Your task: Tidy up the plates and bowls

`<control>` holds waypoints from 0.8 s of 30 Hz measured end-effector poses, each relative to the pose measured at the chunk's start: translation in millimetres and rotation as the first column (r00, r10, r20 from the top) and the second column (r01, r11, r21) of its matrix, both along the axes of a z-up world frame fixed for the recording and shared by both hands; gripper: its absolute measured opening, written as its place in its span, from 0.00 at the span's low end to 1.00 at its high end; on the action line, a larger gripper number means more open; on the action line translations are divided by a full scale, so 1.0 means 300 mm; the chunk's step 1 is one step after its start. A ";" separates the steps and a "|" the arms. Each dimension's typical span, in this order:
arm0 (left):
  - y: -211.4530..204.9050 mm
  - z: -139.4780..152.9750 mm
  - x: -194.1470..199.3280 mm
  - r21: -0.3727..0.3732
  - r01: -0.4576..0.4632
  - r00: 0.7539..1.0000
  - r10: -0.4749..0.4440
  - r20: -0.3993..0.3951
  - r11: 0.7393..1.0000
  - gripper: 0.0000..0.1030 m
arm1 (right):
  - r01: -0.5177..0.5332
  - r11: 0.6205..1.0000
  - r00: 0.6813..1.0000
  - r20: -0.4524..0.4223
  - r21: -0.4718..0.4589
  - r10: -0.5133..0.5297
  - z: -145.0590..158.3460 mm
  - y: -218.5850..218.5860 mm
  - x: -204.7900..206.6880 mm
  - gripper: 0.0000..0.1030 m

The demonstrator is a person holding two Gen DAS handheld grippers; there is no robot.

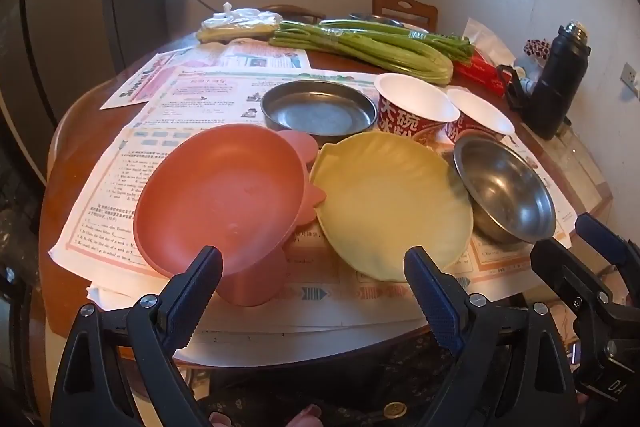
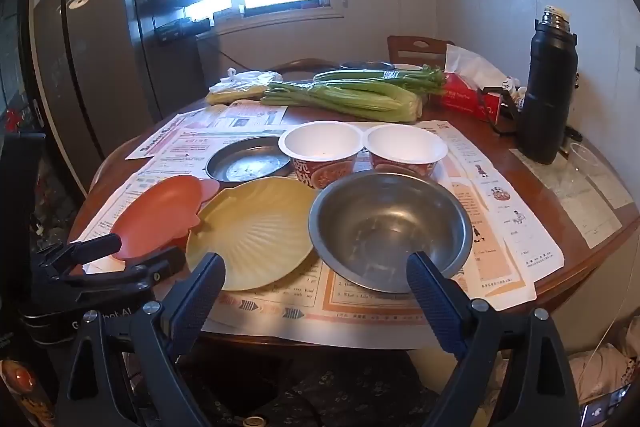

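A: Both tongs are hanging spread with nothing between them: the left gripper (image 1: 312, 263) low in the frame by the red plate (image 1: 220, 199), the right gripper (image 2: 316, 271) low centre between the yellow plate (image 2: 252, 231) and the steel bowl (image 2: 390, 227).

B: The red one is looking tilted, leaning on something red beneath it. I'd judge a nudge could be sending it sliding toward the table edge (image 1: 60, 163) at lower left.

A: And the printed paper sheets (image 2: 360, 307) under everything are lying loose, so dragging may be bunching them.

B: Mid-frame is crowded: the steel pan (image 1: 320, 111) and two paper cup bowls (image 2: 320, 147) are sitting close behind. Further up, the celery (image 2: 352, 97) and the black flask (image 2: 548, 87) at upper right are blocking the far side. Open room is lying mostly at right, on the bare wood.
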State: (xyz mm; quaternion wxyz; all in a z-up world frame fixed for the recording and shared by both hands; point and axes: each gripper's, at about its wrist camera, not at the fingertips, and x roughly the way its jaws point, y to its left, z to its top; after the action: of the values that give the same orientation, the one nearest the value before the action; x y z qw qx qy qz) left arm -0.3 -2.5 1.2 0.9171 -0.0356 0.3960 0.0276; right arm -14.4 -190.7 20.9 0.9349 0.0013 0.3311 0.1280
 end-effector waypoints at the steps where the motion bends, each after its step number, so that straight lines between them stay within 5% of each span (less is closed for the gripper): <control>1: -0.005 0.002 -0.002 0.005 -0.001 1.000 0.001 0.005 1.000 0.90 | -0.002 1.000 1.000 -0.010 -0.002 0.002 -0.002 -0.002 0.003 0.89; 24: -0.013 0.004 -0.020 -0.024 0.023 1.000 -0.023 -0.002 0.999 0.90 | 0.015 1.000 1.000 -0.023 0.000 -0.015 -0.028 -0.010 0.001 0.89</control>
State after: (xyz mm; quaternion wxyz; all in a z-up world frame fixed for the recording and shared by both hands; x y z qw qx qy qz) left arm -6.4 -6.5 2.5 0.9164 -0.0420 0.3979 0.0126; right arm -14.1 -193.5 12.5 0.9320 0.0054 0.3416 0.1209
